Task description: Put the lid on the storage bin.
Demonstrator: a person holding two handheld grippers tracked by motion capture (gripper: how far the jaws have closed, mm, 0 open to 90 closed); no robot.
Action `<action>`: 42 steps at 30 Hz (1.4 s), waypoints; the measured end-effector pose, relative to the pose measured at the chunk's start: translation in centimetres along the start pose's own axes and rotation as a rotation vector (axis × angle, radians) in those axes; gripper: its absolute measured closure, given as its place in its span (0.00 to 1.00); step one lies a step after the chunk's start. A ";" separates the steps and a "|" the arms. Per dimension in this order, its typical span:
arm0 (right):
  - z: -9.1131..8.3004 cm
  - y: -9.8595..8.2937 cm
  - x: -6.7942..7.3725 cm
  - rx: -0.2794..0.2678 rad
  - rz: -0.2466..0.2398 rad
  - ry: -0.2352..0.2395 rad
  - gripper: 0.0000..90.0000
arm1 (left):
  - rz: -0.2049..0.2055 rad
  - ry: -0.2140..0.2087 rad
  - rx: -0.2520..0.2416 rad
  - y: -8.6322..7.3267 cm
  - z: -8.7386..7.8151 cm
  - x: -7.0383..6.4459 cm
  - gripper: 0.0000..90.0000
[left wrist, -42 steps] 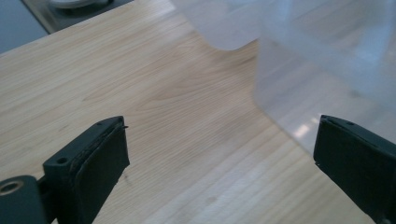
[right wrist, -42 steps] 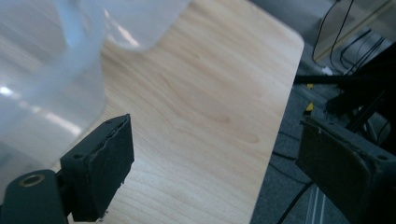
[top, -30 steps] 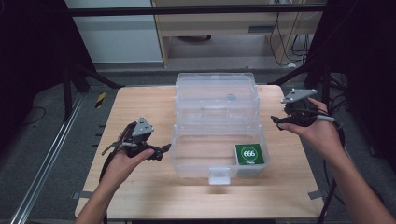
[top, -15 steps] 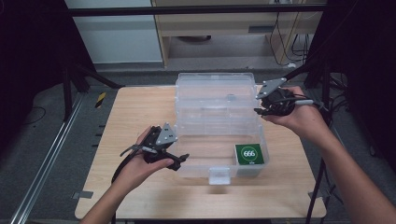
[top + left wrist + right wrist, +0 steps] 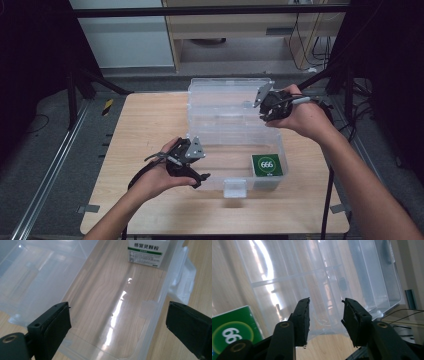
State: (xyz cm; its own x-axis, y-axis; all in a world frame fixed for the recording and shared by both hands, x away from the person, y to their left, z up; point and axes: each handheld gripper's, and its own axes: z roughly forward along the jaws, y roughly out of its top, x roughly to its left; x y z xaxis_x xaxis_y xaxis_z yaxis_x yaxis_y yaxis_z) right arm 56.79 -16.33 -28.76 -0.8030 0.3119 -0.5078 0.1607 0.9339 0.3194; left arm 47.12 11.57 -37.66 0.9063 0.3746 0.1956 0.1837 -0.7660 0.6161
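Black gripper (image 5: 202,176), grey three-cornered plate (image 5: 195,149)

A light wooden tabletop (image 5: 140,130) carries a clear plastic storage box (image 5: 235,150) standing open near its middle.

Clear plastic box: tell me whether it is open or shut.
Open. The clear plastic box has its lid swung back and standing behind it, leaving the green packet uncovered inside.

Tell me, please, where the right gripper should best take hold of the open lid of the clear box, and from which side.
Probably the lid by its free top edge near the right corner, coming from the right. The lid stands up behind the box, so that thin edge is exposed, and the right gripper, jaws open, is already beside it.
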 end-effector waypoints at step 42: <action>3.6 2.3 -0.6 0.096 -0.233 0.064 0.89 | 0.093 -0.156 0.202 -0.1 2.4 -1.1 0.45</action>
State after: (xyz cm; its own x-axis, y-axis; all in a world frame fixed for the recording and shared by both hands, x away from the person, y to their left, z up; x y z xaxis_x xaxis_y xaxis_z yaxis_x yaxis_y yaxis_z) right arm 59.69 -13.71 -30.61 -0.8590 0.0776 -0.5061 0.0183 0.9925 0.1211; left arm 47.00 9.94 -39.75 0.9675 0.2253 0.1148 0.1553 -0.8877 0.4335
